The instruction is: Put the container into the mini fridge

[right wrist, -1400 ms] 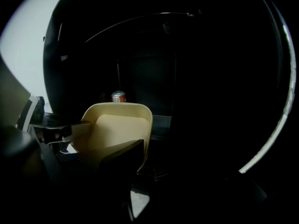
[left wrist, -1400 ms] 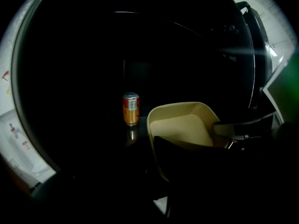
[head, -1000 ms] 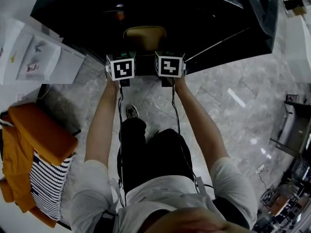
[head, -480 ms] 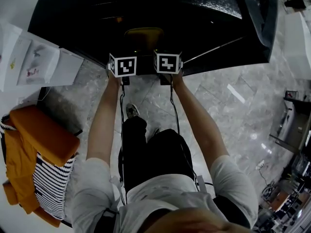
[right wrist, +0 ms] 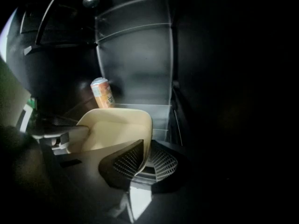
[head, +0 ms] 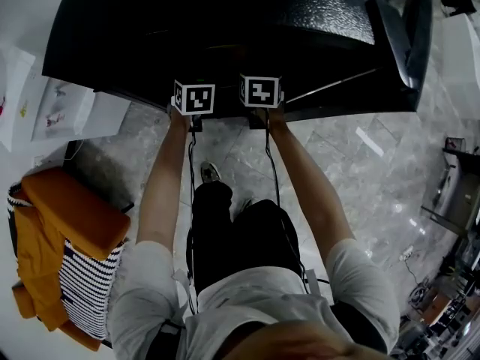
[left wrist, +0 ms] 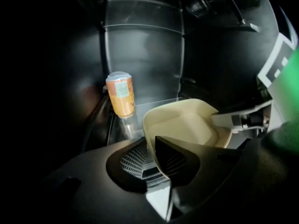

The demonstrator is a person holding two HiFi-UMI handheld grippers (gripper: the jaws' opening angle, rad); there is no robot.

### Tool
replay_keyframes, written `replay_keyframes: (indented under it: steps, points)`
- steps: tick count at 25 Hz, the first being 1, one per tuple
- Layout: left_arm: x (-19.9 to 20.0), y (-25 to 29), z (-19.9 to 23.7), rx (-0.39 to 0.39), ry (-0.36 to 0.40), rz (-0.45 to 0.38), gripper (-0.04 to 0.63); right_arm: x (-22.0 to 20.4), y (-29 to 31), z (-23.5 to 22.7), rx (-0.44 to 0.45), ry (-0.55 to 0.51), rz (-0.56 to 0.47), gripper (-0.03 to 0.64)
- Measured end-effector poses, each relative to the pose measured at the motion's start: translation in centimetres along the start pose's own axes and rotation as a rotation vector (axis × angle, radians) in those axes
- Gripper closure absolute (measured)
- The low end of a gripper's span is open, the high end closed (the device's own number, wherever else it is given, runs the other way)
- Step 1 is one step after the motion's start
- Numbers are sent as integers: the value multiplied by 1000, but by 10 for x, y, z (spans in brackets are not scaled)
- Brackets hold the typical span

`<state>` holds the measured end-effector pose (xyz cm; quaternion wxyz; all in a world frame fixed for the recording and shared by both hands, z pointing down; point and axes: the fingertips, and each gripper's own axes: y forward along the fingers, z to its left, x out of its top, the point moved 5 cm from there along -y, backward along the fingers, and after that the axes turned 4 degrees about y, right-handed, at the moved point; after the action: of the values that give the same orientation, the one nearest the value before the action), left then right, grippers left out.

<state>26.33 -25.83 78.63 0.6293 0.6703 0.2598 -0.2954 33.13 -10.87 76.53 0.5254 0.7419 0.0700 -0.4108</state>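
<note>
The left gripper [left wrist: 150,158] has its jaws set either side of the near left wall of the container [left wrist: 187,125]. These jaws have just been opening, and the pads appear eased off the wall, which stands between them. The right gripper [right wrist: 142,161] has its jaws clamped on the container's near right wall, with a ribbed pad on each face of it. The container is a cream, shallow, open tub with rounded corners, and no print shows on it. It sits inside the mini fridge [head: 225,21], over the front part of the clear shelf [left wrist: 161,101].

An orange drink can [left wrist: 120,94] stands upright near the back left corner of that shelf, apart from the container. Its label carries a pale panel, but the writing on it is too small to read.

In the head view, each gripper's marker cube [head: 195,97] shows a black-and-white square code and no letters. The fridge door [head: 405,28] stands open at the right. An orange garment [head: 67,216] and a striped cloth [head: 82,283] lie at the left over the grey marble floor [head: 360,171].
</note>
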Motion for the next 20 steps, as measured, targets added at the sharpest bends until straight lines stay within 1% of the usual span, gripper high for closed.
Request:
replay_keyframes:
  steps: [4, 7, 11, 13, 14, 18, 20]
  points:
    - [2, 3, 2, -21, -61, -19, 544, 0, 4, -1, 14, 3, 5, 558]
    - [4, 7, 5, -9, -54, -30, 534, 4, 4, 0, 4, -6, -9, 558]
    - [4, 8, 7, 20, -47, -23, 531, 5, 0, 6, 5, -60, -30, 541]
    - [10, 6, 11, 42, -47, -40, 506, 11, -5, 8, -1, -80, -57, 470]
    - [14, 5, 13, 52, -47, -51, 494, 15, -6, 8, -7, -85, -73, 454]
    - [25, -3, 16, 66, -31, -74, 486, 26, -12, 8, -24, -80, -111, 451]
    - [29, -11, 15, 80, -21, -81, 486, 27, -15, 8, -16, -69, -113, 451]
